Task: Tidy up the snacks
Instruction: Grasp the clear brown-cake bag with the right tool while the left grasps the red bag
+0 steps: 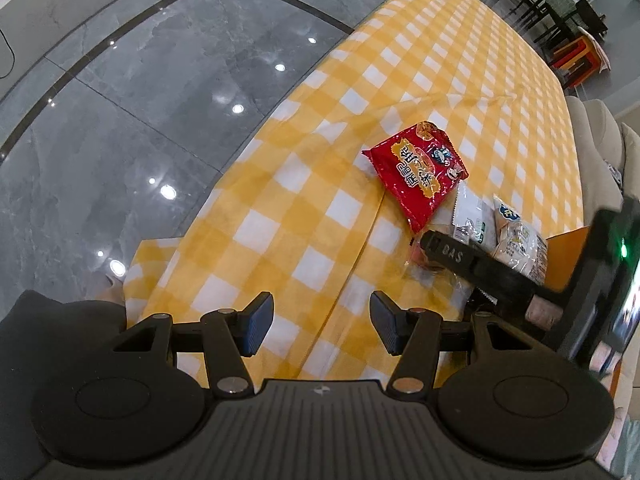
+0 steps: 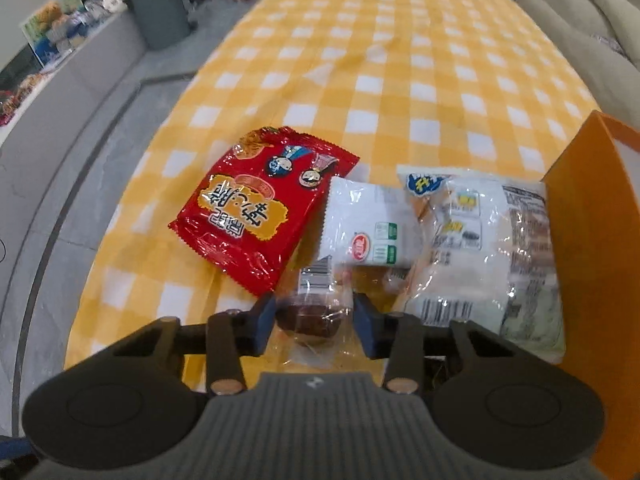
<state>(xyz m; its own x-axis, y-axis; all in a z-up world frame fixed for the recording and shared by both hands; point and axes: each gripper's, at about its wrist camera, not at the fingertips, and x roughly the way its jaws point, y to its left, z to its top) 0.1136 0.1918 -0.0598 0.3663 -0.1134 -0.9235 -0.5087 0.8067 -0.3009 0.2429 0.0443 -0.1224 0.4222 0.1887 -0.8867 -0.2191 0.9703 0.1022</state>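
While the snacks lie bunched at the lower right of the yellow checked table [image 2: 360, 40], none look sorted yet. Right gripper [image 2: 314, 320] pinches a brown cake [image 2: 308, 322] — beside the orange box [image 2: 592, 240]. Left gripper [image 1: 322, 326] hangs open, empty.

A table [image 1: 460, 60] under a yellow-and-white checked cloth [image 2: 400, 80] occupies the centre of both views, its edge at 9 o'clock bordering a glossy grey tile floor [image 1: 140, 100] with dark inlay lines and round reflections of ceiling lights. In the left wrist view dark chairs [image 1: 532, 4] stand at 1 o'clock and a pale sofa [image 1: 600, 148] at 3 o'clock. In the right wrist view a grey planter [image 2: 160, 12] stands at 11 o'clock, a low grey ledge [image 2: 72, 80] runs at 10 o'clock, and beige cushions [image 2: 580, 32] sit at 2 o'clock.
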